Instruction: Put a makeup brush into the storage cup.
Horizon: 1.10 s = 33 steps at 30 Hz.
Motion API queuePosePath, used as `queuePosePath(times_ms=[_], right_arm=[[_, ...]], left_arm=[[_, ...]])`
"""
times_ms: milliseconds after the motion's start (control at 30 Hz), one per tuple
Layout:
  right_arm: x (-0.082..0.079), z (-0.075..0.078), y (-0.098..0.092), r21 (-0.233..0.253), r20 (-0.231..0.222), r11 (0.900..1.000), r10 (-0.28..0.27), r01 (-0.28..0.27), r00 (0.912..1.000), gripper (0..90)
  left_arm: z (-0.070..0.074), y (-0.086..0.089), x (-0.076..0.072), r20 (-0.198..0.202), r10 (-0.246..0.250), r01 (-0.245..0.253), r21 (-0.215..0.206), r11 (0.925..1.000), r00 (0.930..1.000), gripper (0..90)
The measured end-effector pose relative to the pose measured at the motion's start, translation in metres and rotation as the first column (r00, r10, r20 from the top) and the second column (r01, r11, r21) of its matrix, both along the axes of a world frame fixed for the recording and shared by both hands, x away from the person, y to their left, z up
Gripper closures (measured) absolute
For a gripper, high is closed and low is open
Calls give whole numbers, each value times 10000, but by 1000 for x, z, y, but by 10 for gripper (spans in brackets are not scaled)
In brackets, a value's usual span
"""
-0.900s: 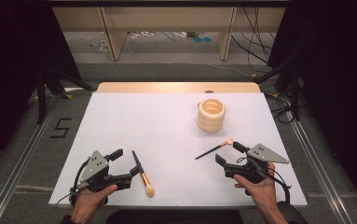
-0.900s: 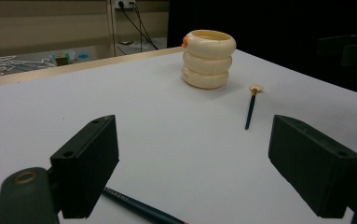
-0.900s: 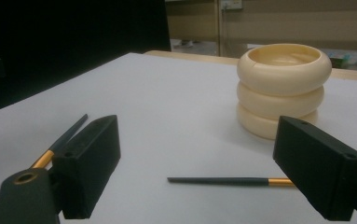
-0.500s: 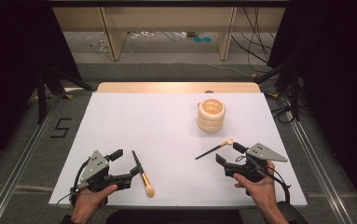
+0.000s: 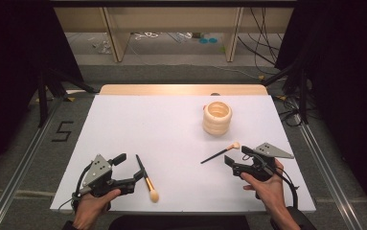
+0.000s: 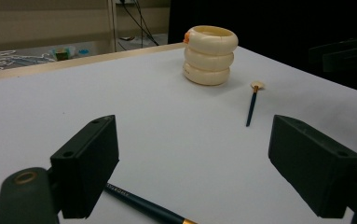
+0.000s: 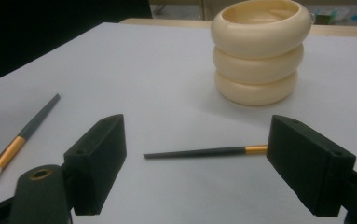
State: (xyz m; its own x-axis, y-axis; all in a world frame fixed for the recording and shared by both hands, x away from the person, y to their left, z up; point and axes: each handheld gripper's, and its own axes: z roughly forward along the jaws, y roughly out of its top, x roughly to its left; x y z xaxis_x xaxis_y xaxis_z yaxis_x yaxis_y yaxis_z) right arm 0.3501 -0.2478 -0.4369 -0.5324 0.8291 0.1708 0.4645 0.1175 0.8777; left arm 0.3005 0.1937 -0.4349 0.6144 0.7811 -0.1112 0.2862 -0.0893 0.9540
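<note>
Two brushes lie on the table [image 5: 171, 124]; left hand-held gripper [image 5: 131, 173] gapes wide; right hand-held gripper [image 5: 236, 157] likewise.

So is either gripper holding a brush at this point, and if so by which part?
Nothing is held. The left gripper and right gripper are both open, and each brush, the left brush and the right brush, lies flat on the table.
</note>
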Motion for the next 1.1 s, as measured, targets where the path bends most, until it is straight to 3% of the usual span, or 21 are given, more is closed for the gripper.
queuePosePath(times_ms=[67, 133, 200, 367, 433, 600, 633, 733, 833, 900, 1000, 1067, 1100], right_arm=[[4, 0, -1, -126, -119, 9997, -228, 226, 9997, 206], [10, 1, 0, -135, -567, 9998, -155, 148, 9983, 200], [13, 0, 2, -167, -627, 9999, -34, 24, 9980, 184], [24, 2, 16, -1089, -838, 9915, 625, -714, 9945, 200], [30, 3, 19, -1289, -1294, 9897, 448, -616, 9906, 200], [47, 2, 25, -1520, -1760, 9853, 508, -781, 9831, 205], [50, 4, 29, -1510, -2192, 9858, 397, -741, 9749, 221], [55, 4, 30, -1727, -2366, 9813, 422, -848, 9707, 221], [60, 2, 33, -1674, -2602, 9829, 305, -762, 9651, 222], [64, 2, 31, -2007, -2561, 9757, 346, -881, 9660, 223], [68, 1, 32, -2007, -2862, 9753, 314, -920, 9577, 220], [71, 1, 33, -2181, -2779, 9690, 522, -1159, 9592, 223], [72, 0, 33, -2405, -2509, 9608, 754, -1376, 9651, 234]], left_arm=[[0, 0, 0, -33, 11, -11, 11, 10000, 10000, 157], [0, 0, 0, -49, 15, -15, 20, 10000, 10000, 157], [0, 0, 0, -65, 6, -6, 27, 10000, 10000, 157], [0, 0, 0, -78, -6, 6, -2, 10000, 10000, 157], [0, 1, 0, -59, -18, 18, -14, 10000, 10000, 157], [0, 1, 0, -78, -23, 23, -3, 10000, 10000, 158], [0, 1, 1, -83, -15, 15, -30, 10000, 10000, 158], [0, 1, 1, -100, -10, 10, -9, 10000, 9999, 158], [0, 1, 1, -101, -5, 4, -44, 10000, 9999, 158], [0, 1, 1, -119, 0, 0, -9, 10000, 9999, 158], [0, 1, 1, -110, 12, -12, -45, 10000, 9999, 158], [0, 1, 1, -110, -5, 5, -1, 10000, 9999, 158], [0, 1, 1, -105, -2, 2, -1, 10000, 9999, 158]])
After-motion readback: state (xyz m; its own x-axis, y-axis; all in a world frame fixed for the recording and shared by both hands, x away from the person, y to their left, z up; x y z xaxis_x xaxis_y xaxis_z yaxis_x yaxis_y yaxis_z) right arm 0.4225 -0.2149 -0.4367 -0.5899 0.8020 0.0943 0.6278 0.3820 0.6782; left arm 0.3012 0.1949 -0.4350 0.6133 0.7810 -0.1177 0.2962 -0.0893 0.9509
